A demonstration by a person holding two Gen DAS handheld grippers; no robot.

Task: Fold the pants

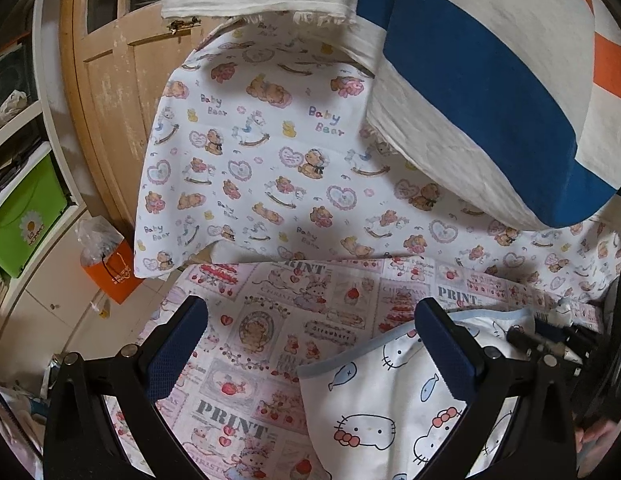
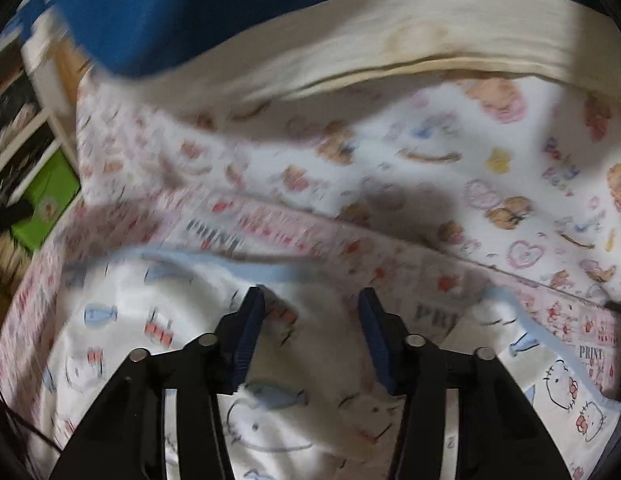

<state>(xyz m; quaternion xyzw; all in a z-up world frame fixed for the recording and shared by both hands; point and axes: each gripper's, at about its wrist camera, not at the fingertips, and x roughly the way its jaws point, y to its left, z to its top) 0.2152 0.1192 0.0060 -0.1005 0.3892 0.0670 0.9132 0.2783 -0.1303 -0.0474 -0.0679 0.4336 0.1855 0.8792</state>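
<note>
Dark-blue padded fingers of my left gripper (image 1: 310, 344) stand wide apart with nothing between them, over the white cat-and-fish print pants (image 1: 390, 412) lying on the pink "PRINT" patterned sheet (image 1: 246, 360). Right gripper (image 2: 310, 334) hovers part-open above the pants, pads gripping nothing. Beyond lies a blue-striped cream pillow (image 1: 490, 92).

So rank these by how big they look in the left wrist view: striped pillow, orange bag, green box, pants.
1. Striped pillow
2. Pants, though cut off by the frame and nearest the camera
3. Green box
4. Orange bag
</note>
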